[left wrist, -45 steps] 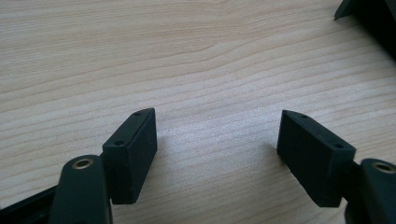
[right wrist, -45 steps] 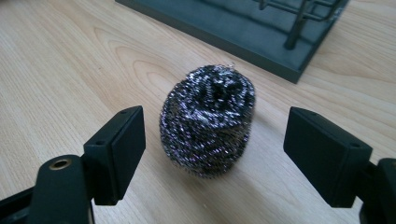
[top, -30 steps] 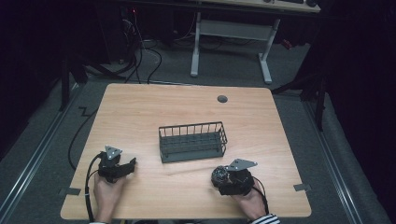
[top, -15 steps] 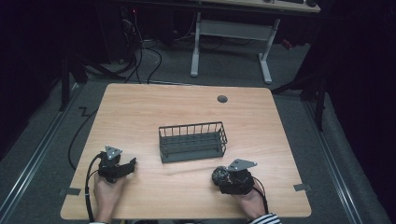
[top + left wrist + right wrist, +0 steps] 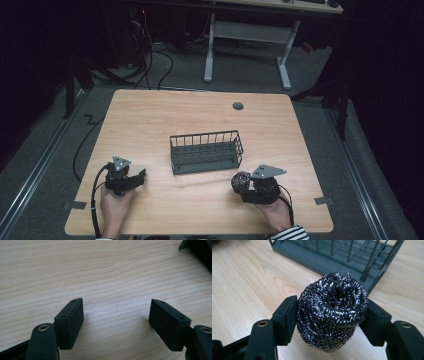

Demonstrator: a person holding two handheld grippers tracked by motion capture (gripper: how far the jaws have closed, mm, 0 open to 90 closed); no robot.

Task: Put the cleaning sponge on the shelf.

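Two grippers rested low on the wooden table point(image 5: 150, 125), each held in one hand near the front edge. The right gripper point(image 5: 329, 315) had its jaws pressed on both sides of a steel wool scourer point(image 5: 332, 312) — it was just in front of the dark wire basket point(image 5: 206, 151), which stood at the middle of the table. The left gripper point(image 5: 116, 317) had its jaws wide apart, with bare wood between them.

A light wooden table point(image 5: 150, 125) carries a dark wire basket point(image 5: 206, 151) standing near its middle.
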